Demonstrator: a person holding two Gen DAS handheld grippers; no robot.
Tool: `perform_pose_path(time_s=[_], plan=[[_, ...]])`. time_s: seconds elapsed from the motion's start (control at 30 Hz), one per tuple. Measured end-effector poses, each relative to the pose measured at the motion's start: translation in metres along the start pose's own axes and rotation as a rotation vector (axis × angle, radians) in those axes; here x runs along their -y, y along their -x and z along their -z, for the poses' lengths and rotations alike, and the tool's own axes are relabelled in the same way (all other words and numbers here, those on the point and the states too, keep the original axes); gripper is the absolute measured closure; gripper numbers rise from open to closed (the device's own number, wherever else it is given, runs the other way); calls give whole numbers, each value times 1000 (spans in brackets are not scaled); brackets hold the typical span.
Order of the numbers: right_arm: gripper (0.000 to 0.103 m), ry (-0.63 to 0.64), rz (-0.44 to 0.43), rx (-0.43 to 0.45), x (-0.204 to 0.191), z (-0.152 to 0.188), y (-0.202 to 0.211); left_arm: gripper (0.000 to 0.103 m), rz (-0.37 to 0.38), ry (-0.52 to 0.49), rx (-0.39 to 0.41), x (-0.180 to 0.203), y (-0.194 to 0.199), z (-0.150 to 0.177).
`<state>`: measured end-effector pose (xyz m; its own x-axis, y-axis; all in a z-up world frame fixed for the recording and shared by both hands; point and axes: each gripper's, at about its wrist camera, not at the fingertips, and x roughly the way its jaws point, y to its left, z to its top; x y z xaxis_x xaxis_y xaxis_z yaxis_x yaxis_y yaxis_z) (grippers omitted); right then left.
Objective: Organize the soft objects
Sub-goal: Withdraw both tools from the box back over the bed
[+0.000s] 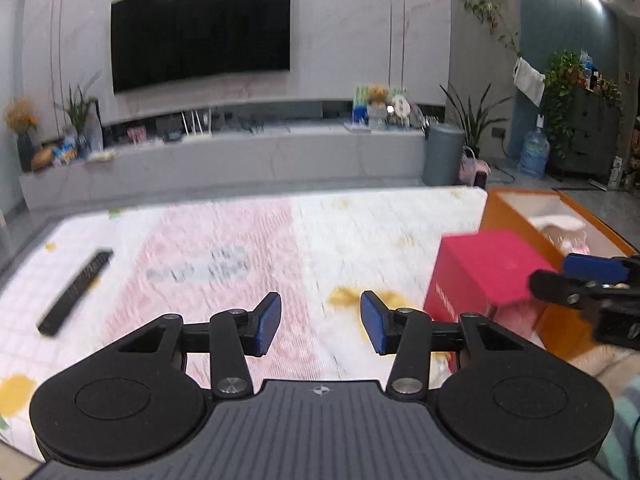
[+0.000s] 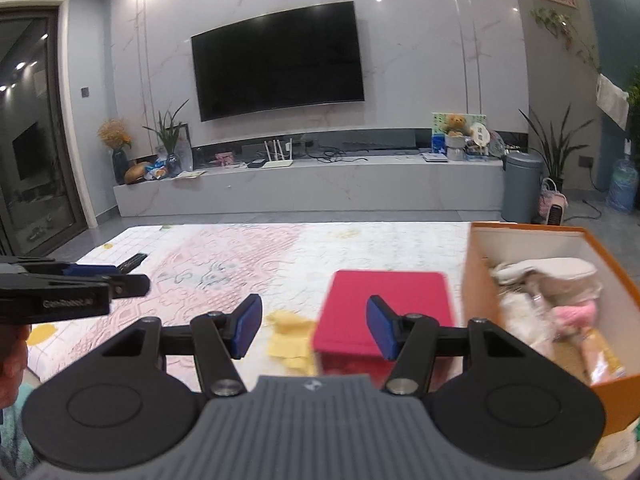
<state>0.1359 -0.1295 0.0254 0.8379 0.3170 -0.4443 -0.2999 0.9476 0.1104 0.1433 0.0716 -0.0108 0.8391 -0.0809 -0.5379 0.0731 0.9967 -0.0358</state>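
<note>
Now left tongs (image 1: 320,322) wide apart and empty, right tongs (image 2: 314,326) likewise, above red box (image 2: 384,312).

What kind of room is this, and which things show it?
Most likely a home living room: a large wall-mounted television above a long low media shelf, potted plants by the wall, and a patterned play mat on the floor.
</note>
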Motion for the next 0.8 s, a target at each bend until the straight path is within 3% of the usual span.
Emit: perform_pose_path(time_s=[0.07,0.23,0.4,0.63,0.8], plan=[[46,18,5,-2,-14,11,-7,49,21,12,-27,-8,-2,10],[63,72,17,-70,-32,41,-33,48,75,52,-104,-10,-22,28],[86,123,56,-143,-37,65,-64,47,93,102,-191,-1,-56,46],[95,104,72,-210,-25,83,-88,47,85,134,-294,11,-89,65],[96,55,57,-226,-18,88,-100,47,76,143,-323,21,-102,67]])
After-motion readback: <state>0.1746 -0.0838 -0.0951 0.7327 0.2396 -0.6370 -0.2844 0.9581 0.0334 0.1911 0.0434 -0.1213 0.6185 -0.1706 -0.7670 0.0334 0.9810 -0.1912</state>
